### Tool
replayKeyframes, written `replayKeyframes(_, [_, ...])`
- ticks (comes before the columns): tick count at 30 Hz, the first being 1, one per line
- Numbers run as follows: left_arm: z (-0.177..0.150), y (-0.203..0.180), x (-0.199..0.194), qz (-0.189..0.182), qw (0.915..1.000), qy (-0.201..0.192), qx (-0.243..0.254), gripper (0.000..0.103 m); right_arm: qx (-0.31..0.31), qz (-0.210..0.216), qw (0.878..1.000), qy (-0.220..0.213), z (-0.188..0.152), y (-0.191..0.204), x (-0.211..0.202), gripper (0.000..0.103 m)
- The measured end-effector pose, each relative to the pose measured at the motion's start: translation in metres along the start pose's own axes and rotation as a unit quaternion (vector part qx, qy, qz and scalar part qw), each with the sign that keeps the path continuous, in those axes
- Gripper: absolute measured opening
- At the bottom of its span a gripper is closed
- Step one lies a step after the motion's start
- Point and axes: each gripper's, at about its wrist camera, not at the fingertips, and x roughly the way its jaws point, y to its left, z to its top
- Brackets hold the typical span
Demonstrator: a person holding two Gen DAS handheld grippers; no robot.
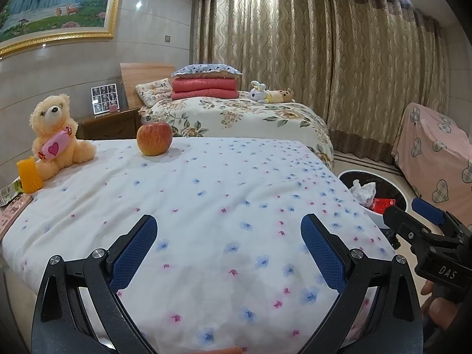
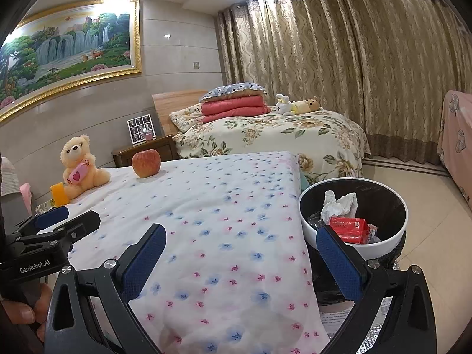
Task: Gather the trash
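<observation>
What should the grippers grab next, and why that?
Probably send the left gripper toward the orange foam net beside the teddy bear. Both grippers are open and empty, the bin already holds tissue and a red pack, and the net looks like leftover trash on the bed's left edge.

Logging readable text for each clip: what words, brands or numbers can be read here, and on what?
"DAS": on the right tongs' black body, seen in the left view.
"GenRobot.AI": on the left tongs' body, seen in the right view.
Red packet in the bin: print too blurred.
Paper on the floor: too small.
</observation>
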Motion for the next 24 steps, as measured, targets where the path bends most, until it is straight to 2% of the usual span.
replayKeyframes(14, [0.0,0.001,0.0,0.0,1.0,0.001,0.001,0.1,0.005,-0.005,1.0,0.03,-0.004,-0.004,0.01,0.102])
replayKeyframes(24, [-0.001,0.001,0.0,0.003,1.0,0.001,-0.001,0.1,0.005,-0.004,1.0,0.025,-0.004,-0.004,0.008,0.102])
